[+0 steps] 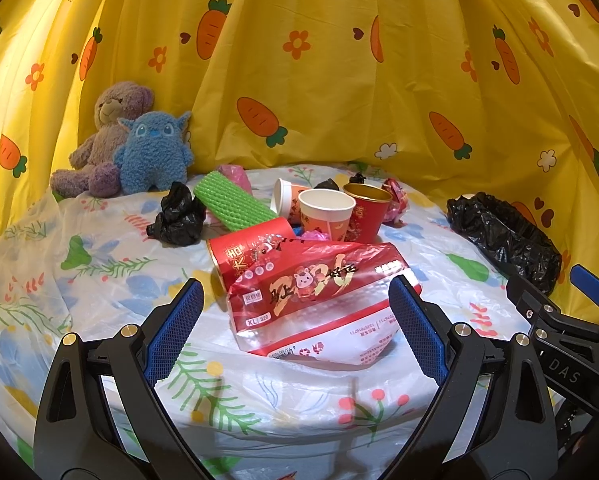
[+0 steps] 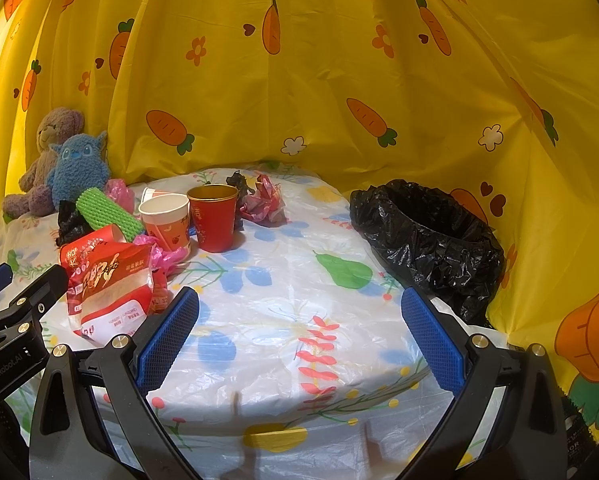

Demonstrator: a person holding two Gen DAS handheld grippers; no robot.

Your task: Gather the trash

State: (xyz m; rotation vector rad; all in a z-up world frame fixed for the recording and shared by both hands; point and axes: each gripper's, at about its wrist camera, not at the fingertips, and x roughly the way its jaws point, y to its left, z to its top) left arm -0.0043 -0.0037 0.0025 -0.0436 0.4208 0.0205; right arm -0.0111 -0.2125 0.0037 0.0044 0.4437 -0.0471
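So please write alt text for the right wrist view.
An open hand-held gripper hovers over a floral tablecloth. Cups and wrappers are piled at left, and a black trash bag sits open at right, before a yellow carrot-print curtain.

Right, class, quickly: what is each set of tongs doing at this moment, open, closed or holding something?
Left tongs: open, empty, with the red wrapper lying between them.
Right tongs: open, empty, over the tablecloth.

A home-like play corner is showing here: a yellow carrot-print curtain is hanging behind a table that is wearing a floral plastic cover, and two plush toys, a purple bear and a blue monster, are sitting at its far left corner.
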